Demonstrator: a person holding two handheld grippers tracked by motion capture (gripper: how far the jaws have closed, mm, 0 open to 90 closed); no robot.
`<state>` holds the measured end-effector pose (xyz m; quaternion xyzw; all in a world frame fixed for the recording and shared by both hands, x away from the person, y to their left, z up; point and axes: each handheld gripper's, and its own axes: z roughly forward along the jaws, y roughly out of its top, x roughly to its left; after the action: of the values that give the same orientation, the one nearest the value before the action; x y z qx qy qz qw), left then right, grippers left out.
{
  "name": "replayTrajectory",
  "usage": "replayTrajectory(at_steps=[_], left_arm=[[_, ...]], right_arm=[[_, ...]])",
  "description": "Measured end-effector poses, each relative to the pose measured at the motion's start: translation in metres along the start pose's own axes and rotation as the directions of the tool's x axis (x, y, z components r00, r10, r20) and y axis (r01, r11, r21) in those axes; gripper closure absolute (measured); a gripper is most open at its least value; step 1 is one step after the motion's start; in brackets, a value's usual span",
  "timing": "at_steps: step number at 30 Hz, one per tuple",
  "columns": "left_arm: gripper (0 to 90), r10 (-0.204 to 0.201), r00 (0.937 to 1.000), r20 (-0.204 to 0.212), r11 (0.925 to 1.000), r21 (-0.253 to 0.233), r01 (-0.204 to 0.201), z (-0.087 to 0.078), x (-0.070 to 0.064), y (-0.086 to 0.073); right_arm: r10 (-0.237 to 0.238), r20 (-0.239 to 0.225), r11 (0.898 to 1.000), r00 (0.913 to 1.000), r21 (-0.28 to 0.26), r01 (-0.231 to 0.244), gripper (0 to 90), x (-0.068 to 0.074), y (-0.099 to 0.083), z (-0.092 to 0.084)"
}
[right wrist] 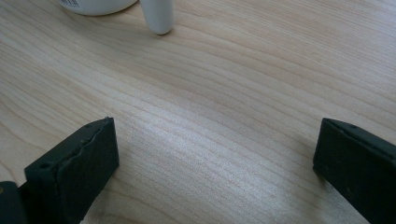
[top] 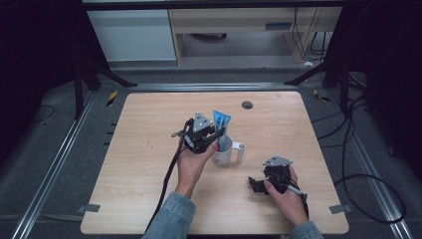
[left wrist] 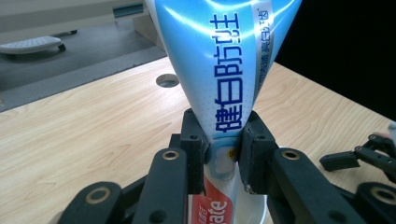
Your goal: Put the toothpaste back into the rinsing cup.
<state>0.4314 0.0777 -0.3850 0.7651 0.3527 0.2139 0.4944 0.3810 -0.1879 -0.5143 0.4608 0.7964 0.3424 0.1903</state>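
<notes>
Both tongs are being held over the wooden table (top: 149, 164), the largest thing in view, with a small round grommet hole (top: 247, 104) near its far edge. Nearer the middle, a white mug (top: 225, 155) is being kept upright, its handle turned toward the person's right. A blue and white toothpaste tube (left wrist: 219, 70) is being stood in that mug, crimped end up and red lower part down inside the rim. The tube is being pinched at its narrow waist by the left gripper (left wrist: 223, 154), whose jaws are pressed against it from both sides just above the mug's mouth. The right gripper (right wrist: 215, 154) is being rested low on the table, near the mug on its handle side, with its jaws spread wide and nothing between them; the mug's base and handle are being shown at the top of the right gripper view.

The step in hand is judged to be either the setting of the tube into the mug or its lifting out; which of the two cannot be told from this moment alone. If it is being placed, a gentle release and a straight withdrawal upward are called for, so that the mug is not being tipped. If it is being drawn out, a vertical pull is needed, possibly with the mug being steadied by the idle gripper.
</notes>
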Motion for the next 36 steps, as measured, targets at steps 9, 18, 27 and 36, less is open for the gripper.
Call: replayTrajectory(at_steps=[9,18,27,36], left_arm=[[73.4,0.006,1.0000,0.005,0.9998,0.020,-0.006,0.001,0.000,-0.001],[73.4,0.010,0.9999,0.005,0.9991,0.041,-0.011,0.002,0.000,-0.002],[73.3,0.011,0.9999,0.001,0.9964,0.084,-0.011,0.006,0.001,-0.002],[73.2,0.016,0.9999,-0.003,0.9918,0.127,-0.016,0.014,0.002,-0.002]], right_arm=[[0.001,0.000,1.000,1.0000,0.000,-0.001,0.4,0.000,0.000,0.000],[0.001,0.000,1.000,1.0000,0.000,-0.001,0.4,0.000,0.000,0.000],[0.001,0.000,1.000,1.0000,0.000,-0.001,0.4,0.000,0.000,0.000],[0.001,0.000,1.000,1.0000,0.000,-0.001,0.4,0.000,0.000,0.000]])
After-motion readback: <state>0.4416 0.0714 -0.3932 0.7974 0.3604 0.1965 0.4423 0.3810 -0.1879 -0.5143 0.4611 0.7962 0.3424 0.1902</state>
